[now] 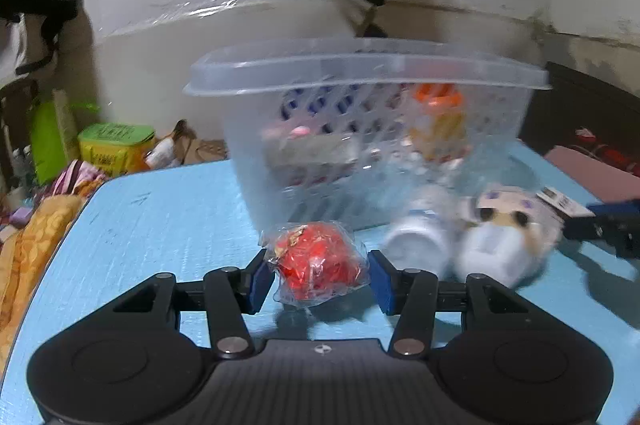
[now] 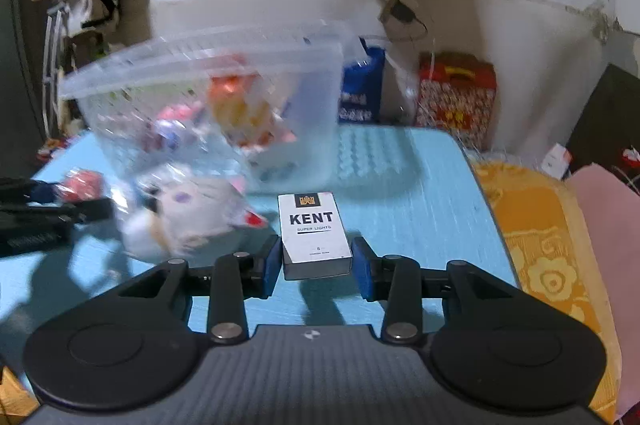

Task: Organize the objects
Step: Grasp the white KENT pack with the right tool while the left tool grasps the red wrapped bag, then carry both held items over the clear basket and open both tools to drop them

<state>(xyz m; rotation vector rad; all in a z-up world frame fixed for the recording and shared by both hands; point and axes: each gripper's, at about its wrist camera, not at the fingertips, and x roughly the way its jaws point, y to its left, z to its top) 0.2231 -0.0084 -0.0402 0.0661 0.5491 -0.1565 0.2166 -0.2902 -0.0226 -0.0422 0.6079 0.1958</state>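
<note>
A clear perforated plastic basket [image 1: 500,129] holding several small items stands on the blue table [image 1: 160,225]; it also shows in the right wrist view [image 2: 316,105]. My left gripper [image 1: 318,279] is shut on a red object wrapped in clear plastic [image 1: 320,265], held just above the table. My right gripper [image 2: 316,265] is shut on a white KENT cigarette pack [image 2: 314,233]. A white plush toy in plastic [image 1: 508,225] and a white bottle [image 1: 420,241] lie in front of the basket; the plush also shows in the right wrist view [image 2: 184,213].
Yellow patterned bedding [image 2: 548,265] lies right of the table and also on its left [image 1: 32,245]. A red gift box [image 2: 456,97] and a blue bag [image 2: 360,93] stand behind the table. A green-lidded tin [image 1: 116,145] sits far left.
</note>
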